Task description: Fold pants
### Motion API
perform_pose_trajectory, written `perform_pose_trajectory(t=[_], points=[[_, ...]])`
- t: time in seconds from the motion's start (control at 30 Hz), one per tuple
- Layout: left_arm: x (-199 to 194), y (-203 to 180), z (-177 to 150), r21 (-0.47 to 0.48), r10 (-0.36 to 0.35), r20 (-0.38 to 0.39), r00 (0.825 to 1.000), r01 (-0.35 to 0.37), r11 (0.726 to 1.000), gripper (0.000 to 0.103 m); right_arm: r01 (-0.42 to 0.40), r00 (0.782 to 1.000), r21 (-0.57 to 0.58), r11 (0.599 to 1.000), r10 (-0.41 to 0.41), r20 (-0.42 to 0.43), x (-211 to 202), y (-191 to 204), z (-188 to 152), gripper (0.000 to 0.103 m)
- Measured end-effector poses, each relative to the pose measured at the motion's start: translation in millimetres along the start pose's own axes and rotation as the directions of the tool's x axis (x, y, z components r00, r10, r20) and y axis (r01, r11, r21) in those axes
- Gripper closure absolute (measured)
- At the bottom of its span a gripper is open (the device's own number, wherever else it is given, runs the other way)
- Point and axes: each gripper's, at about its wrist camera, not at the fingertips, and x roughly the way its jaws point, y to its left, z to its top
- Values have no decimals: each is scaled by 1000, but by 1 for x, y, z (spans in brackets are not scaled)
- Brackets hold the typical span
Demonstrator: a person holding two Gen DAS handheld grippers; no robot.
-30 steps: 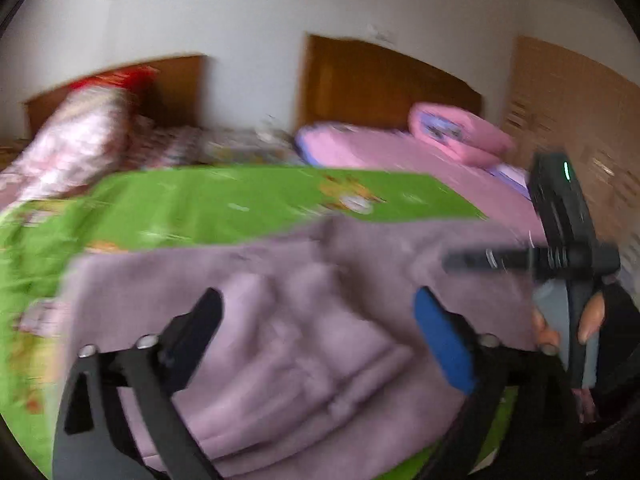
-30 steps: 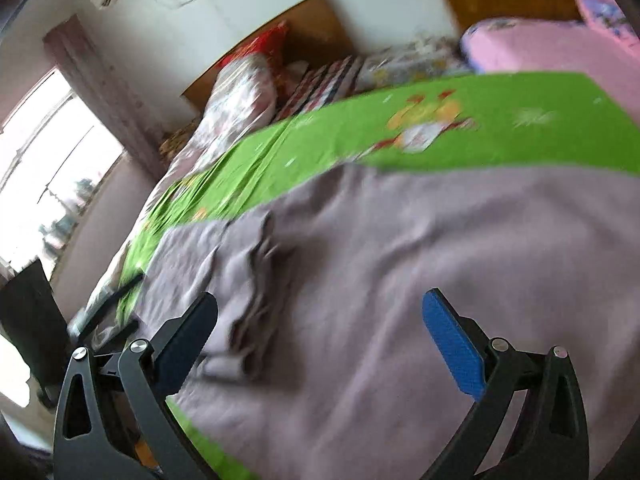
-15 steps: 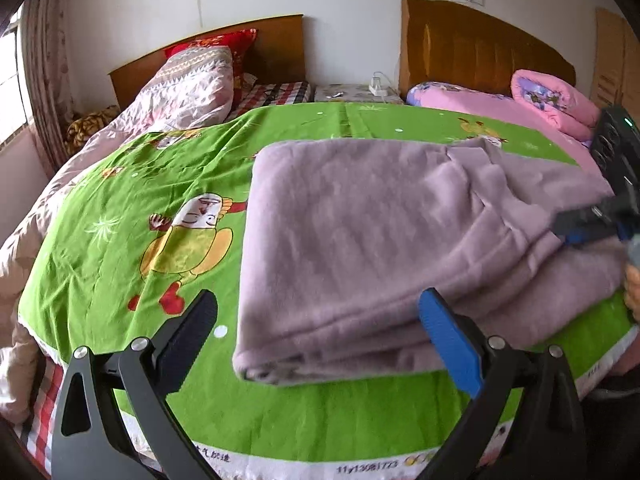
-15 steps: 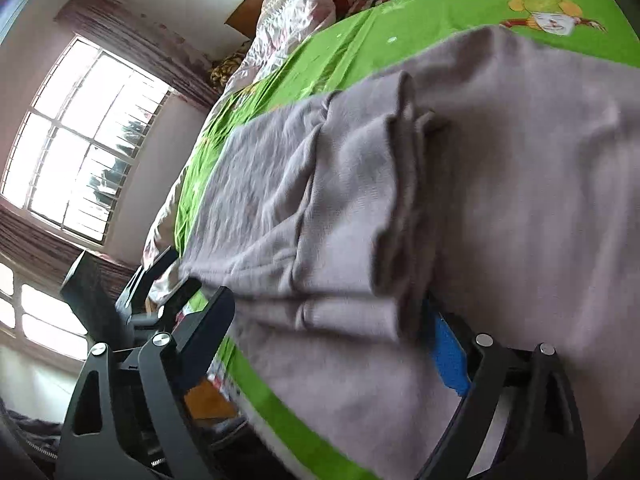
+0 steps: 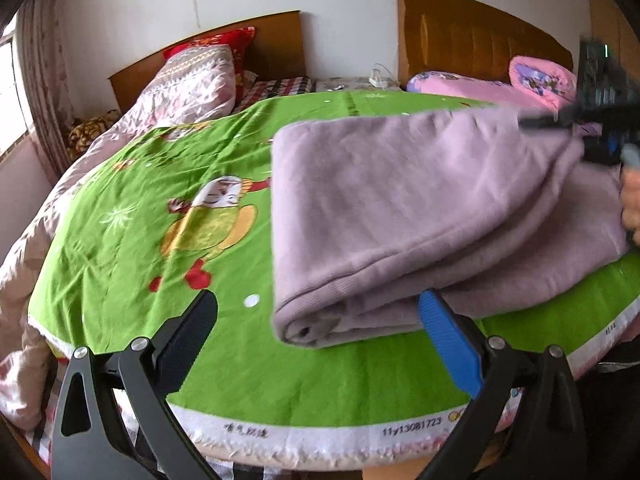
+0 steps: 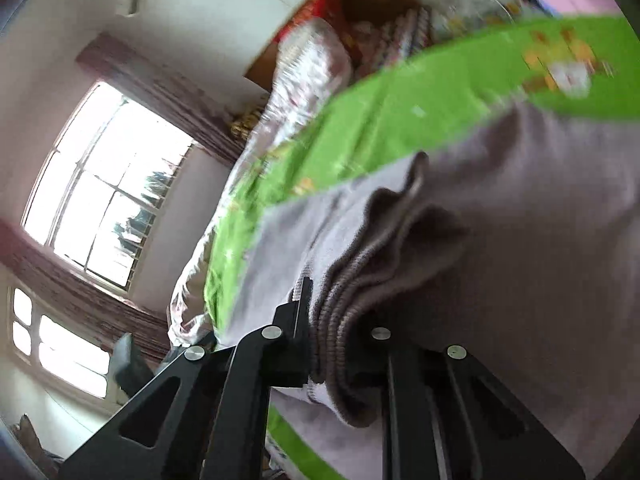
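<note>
Seen from the left wrist: lilac pants lying folded in layers on the green cartoon-print bedcover, toward its right side near the bed's front edge; left gripper spread wide and empty, hovering just before the near folded corner; right gripper at the pants' far right edge, blurred, its grip unreadable from there. Shown only by the right wrist: right gripper clenched on a bunched, ribbed stack of pants layers; a bright window with curtains at left. Visible only from the left wrist: two wooden headboards; pink bedding behind.
</note>
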Motion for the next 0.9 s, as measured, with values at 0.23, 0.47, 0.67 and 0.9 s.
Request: perform_pose_trajectory(t=[0.23, 0.47, 0.67, 0.9], points=[[17, 4, 16, -35, 23, 13, 1000, -22, 999, 2, -91, 992, -146, 985, 103, 76, -29, 61, 24, 88], [13, 48, 9, -168, 106, 23, 994, -100, 981, 1, -27, 986, -156, 987, 52, 159, -67, 53, 17, 88], [24, 38, 2, -107, 106, -14, 994, -107, 989, 1, 152, 988, 43, 987, -152, 7, -38, -38, -42, 88], [29, 41, 0, -122, 95, -41, 995, -99, 988, 1, 166, 986, 45, 985, -167, 3, -31, -42, -56, 88]])
